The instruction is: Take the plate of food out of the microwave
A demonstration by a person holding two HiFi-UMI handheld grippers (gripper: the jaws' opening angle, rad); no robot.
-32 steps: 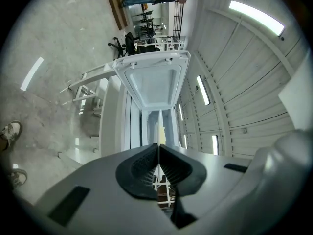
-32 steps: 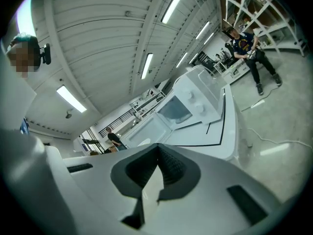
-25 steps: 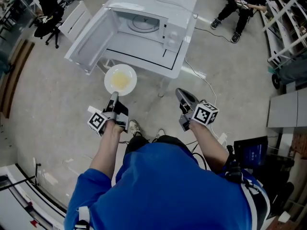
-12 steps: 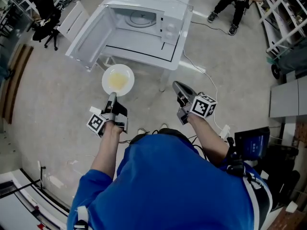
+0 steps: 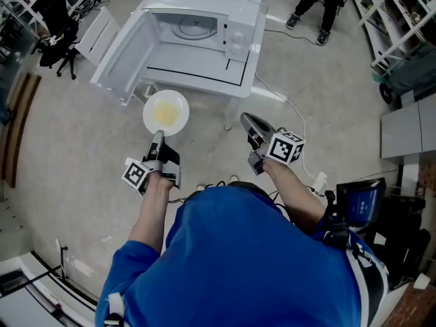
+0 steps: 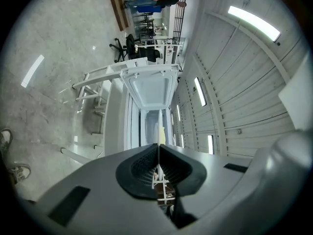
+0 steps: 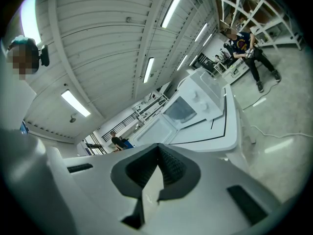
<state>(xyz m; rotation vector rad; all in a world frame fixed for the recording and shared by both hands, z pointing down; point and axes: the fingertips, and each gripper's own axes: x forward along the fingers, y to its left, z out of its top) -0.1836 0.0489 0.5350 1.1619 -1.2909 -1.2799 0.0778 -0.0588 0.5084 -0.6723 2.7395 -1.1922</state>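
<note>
– Right gripper (image 5: 248,122) has crept a little nearer the table's (image 5: 204,84) front edge since a second ago; the plate (image 5: 165,112) has barely shifted.

– Where is the plate, then?

– Out of the microwave (image 5: 197,36), held in the air just off the table's front edge, toward its left corner, below the swung-open door (image 5: 119,53). The yellow food (image 5: 165,116) sits in its middle.

– What holds it?

– The left gripper (image 5: 159,136). Its fingers are clamped on the near rim; in the left gripper view the rim shows edge-on as a thin line pinched between the pads (image 6: 144,163).

– And the right one's fingers?

– Pressed together with nothing between them, pointing at the table, well apart from the plate.

– The microwave itself?

– On the table, set back from the front edge, door open to the left, glass turntable (image 5: 194,27) showing inside.
</note>
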